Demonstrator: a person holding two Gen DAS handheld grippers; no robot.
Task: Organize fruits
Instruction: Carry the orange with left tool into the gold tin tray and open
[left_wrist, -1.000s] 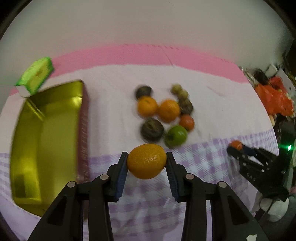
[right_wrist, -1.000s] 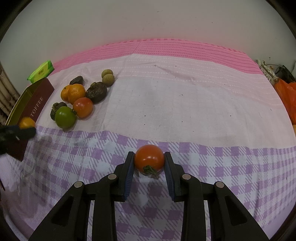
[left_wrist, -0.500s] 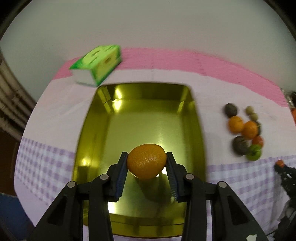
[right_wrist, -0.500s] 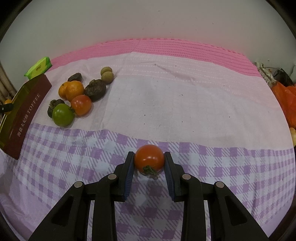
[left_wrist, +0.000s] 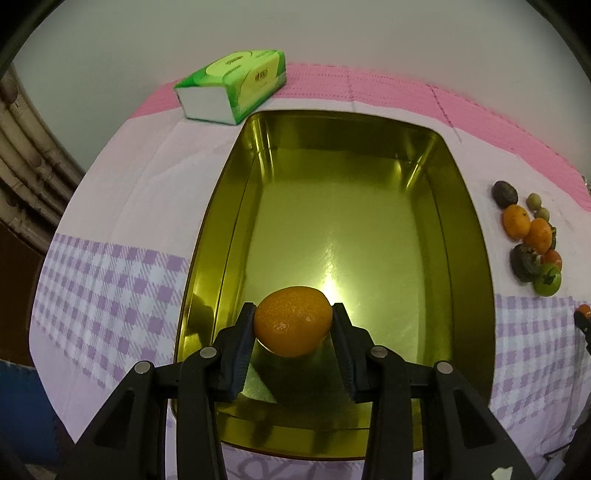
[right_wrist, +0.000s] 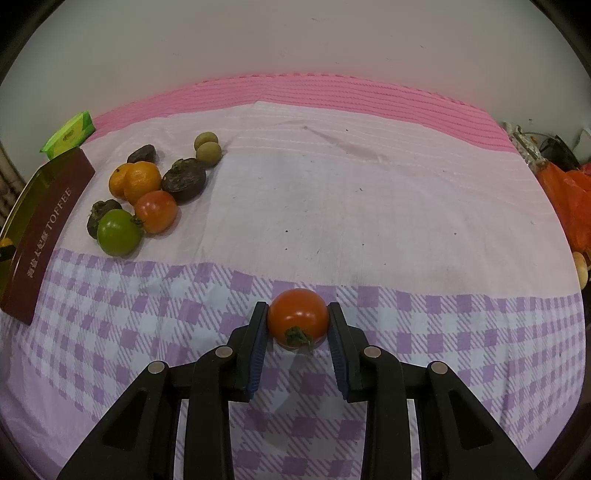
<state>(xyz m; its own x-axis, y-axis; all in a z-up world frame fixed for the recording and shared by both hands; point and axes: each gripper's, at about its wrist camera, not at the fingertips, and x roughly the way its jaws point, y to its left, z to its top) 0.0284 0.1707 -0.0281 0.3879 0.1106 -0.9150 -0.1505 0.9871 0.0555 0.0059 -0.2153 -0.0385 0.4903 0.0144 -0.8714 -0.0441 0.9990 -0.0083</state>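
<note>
My left gripper (left_wrist: 293, 325) is shut on an orange mandarin (left_wrist: 293, 320) and hangs over the near end of an empty gold tin (left_wrist: 347, 192). My right gripper (right_wrist: 297, 322) is shut on a red tomato (right_wrist: 297, 318) just above the purple checked cloth. A cluster of fruit lies on the white cloth: two mandarins (right_wrist: 136, 181), a red tomato (right_wrist: 156, 210), a green tomato (right_wrist: 119, 232), dark wrinkled fruits (right_wrist: 184, 179) and two small tan fruits (right_wrist: 207, 146). The same cluster (left_wrist: 532, 236) lies right of the tin in the left wrist view.
A green tissue pack (left_wrist: 232, 85) lies behind the tin. The tin's maroon side reading TOFFEE (right_wrist: 44, 229) is at the left in the right wrist view. Orange bags (right_wrist: 569, 199) and clutter sit at the right table edge. Pipes (left_wrist: 26, 166) run at the left.
My left gripper carried the mandarin leftwards from beside the fruit cluster to over the gold tin, then sank a little lower over its near end. The right gripper kept still with the tomato.
</note>
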